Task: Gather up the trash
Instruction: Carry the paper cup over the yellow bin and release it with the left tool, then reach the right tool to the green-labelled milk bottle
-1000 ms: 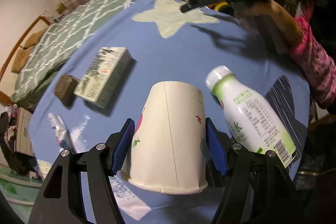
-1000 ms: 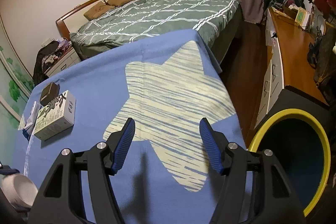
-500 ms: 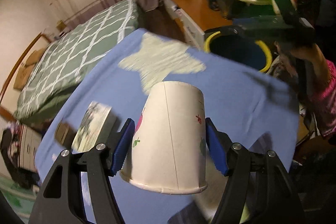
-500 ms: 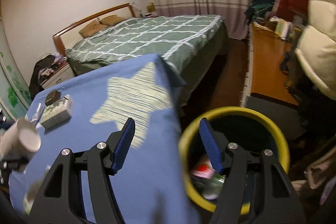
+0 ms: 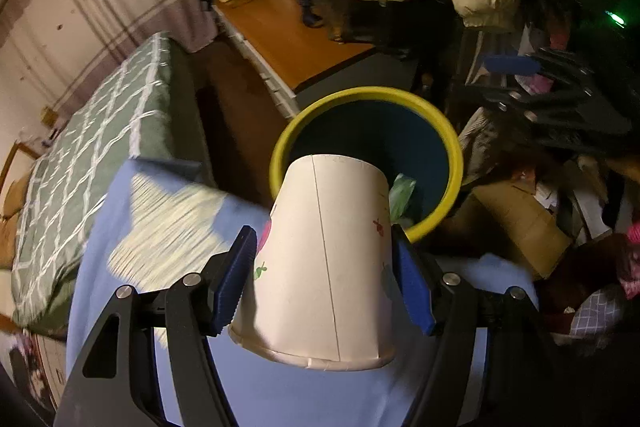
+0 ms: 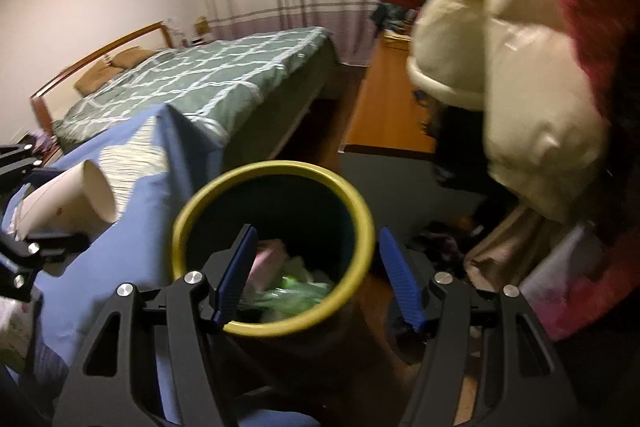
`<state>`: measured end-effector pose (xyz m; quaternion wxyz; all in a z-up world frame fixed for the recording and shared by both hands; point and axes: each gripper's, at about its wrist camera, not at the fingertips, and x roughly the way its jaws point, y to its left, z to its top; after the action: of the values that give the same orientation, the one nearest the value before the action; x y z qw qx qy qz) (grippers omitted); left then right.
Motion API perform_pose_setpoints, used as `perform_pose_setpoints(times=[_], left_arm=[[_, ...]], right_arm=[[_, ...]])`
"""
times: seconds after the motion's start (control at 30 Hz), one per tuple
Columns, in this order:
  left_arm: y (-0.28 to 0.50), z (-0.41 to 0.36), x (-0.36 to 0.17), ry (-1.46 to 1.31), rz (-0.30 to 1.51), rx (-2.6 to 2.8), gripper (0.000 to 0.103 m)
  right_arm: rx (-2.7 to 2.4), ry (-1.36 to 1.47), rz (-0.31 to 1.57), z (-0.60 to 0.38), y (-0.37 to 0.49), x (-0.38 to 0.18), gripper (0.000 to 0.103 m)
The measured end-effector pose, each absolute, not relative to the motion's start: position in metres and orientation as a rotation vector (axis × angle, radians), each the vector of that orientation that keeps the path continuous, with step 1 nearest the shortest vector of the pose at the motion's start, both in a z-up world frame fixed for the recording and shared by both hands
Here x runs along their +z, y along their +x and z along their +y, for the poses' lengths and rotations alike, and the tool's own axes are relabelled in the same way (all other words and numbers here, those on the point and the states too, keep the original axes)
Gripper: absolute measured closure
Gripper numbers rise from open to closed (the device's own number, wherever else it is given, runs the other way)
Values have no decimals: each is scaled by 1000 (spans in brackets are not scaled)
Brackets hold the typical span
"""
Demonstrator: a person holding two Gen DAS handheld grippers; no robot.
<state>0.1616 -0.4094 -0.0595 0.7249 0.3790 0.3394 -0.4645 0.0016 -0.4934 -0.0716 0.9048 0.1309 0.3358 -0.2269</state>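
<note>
My left gripper is shut on a white paper cup with small fruit prints and holds it in the air, bottom pointing at the yellow-rimmed dark bin just past the table edge. The cup also shows in the right wrist view, left of the bin. My right gripper is open and empty above the bin, which holds green and pink trash.
A blue cloth with a pale star covers the table beside the bin. A green quilted bed lies behind it. A wooden desk, a cream puffer jacket and cardboard clutter surround the bin.
My left gripper lifted the cup off the table and carried it right, toward the bin. My right gripper moved off the table to above the bin.
</note>
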Motion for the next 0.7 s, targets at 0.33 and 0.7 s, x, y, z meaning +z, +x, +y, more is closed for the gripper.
perform_pose_setpoints(times=[0.33,0.7], left_arm=[[183,-496,-93,831,803,-1062,12],[200,-395,-27,521,733,-960,7]], right_arm=[[-540,320,714,-516,-27,-85,42],[-467,327,738,-494,-6,-92,42]])
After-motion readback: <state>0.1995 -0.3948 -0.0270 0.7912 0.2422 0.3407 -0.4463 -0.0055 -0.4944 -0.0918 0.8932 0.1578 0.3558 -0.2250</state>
